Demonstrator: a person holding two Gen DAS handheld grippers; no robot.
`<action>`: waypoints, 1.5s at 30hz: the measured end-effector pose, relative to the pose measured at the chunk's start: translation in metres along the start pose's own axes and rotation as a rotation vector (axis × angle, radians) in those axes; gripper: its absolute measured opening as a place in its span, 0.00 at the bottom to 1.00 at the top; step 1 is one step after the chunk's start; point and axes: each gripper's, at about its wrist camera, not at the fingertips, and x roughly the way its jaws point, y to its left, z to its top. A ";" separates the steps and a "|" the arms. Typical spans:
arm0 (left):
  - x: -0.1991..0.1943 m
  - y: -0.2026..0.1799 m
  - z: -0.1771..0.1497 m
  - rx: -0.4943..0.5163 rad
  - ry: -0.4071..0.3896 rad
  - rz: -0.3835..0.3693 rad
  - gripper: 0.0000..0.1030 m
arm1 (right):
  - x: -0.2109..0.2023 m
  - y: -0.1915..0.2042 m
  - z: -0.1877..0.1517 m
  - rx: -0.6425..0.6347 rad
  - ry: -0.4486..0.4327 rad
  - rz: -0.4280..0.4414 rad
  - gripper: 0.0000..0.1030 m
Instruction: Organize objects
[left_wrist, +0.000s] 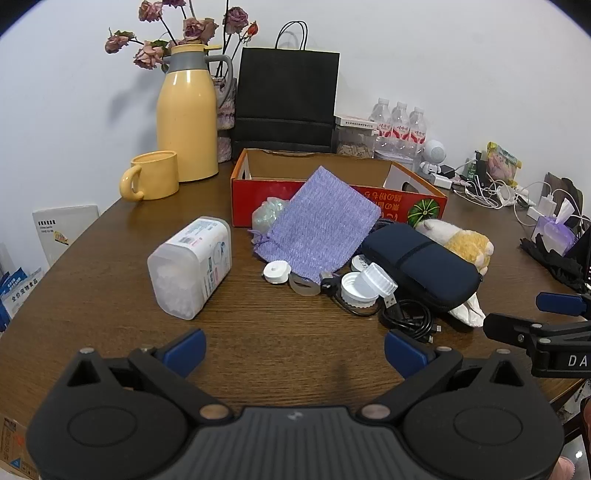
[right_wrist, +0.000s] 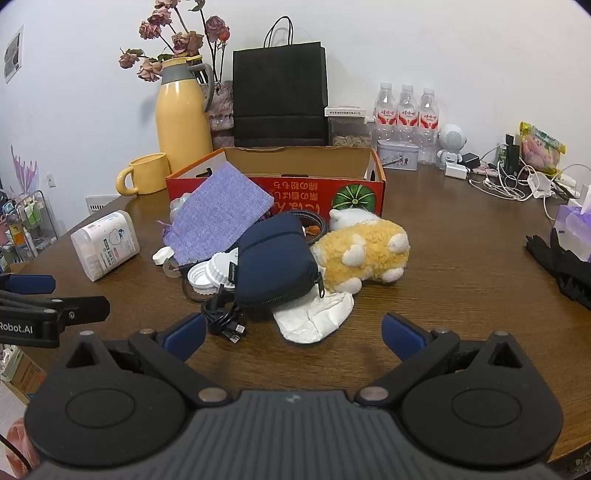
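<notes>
In your left wrist view, your left gripper holds its jaws wide apart and empty at lower centre above the brown wooden worktop. The lilac woven pouch leans on the red cardboard box at mid-frame.

In your right wrist view, your right gripper likewise gapes empty; the navy zip case touches the yellow plush toy at centre.
</notes>
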 end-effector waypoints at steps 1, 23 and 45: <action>0.000 0.000 0.000 0.000 0.000 -0.001 1.00 | 0.000 0.000 0.000 0.001 -0.001 0.000 1.00; 0.001 0.000 -0.002 -0.003 0.003 0.000 1.00 | 0.001 0.000 -0.001 0.000 0.003 0.001 1.00; 0.002 0.003 -0.004 -0.003 0.004 -0.005 1.00 | 0.001 0.001 -0.002 0.000 0.005 0.001 1.00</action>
